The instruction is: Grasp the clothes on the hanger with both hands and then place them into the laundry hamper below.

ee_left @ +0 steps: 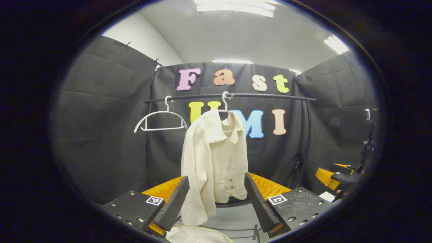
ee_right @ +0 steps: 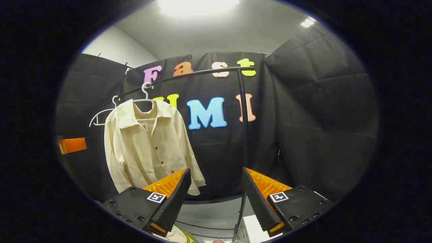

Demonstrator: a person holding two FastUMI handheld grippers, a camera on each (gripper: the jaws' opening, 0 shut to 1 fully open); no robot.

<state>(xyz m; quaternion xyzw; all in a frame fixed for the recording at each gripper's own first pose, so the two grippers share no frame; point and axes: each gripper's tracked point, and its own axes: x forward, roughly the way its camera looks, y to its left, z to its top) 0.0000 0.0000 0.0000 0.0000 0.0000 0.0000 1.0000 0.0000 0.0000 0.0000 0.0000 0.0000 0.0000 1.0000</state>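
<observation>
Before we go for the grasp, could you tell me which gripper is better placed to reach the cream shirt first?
Left, probably. The cream button-up shirt hangs straight ahead between the open left gripper fingers, while from the open right gripper it hangs off to one side.

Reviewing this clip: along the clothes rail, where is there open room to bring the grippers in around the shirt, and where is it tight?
The rail is bare between the shirt's hanger and the right-hand upright post, so that side is free. It is tighter on the shirt's other side, where the empty hanger hangs close by. Both grippers are open and short of the shirt.
</observation>
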